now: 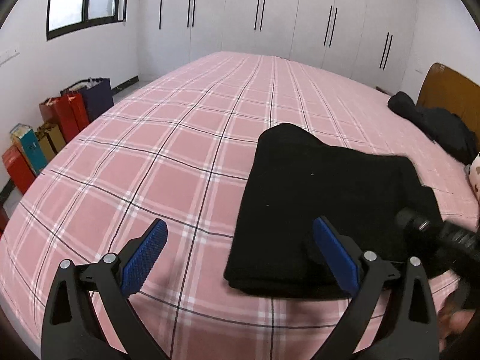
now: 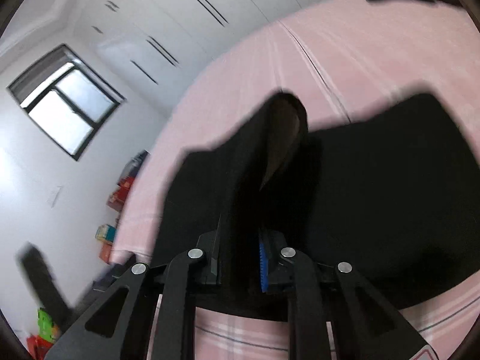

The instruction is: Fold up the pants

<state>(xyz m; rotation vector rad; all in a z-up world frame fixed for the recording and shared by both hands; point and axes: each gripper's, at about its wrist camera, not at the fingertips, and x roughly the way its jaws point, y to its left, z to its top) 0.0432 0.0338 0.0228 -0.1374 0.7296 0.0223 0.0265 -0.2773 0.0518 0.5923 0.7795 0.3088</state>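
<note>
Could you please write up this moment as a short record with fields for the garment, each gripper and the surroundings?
garment: black pants, folded into a compact stack on the bed
surface: pink plaid bedsheet
left gripper: open, blue fingers spread wide at the stack's near edge, holding nothing
right gripper: shut on a raised fold of the black pants; the view is blurred
other items: dark clothing by the wooden headboard; gift bags on the floor; white wardrobe
</note>
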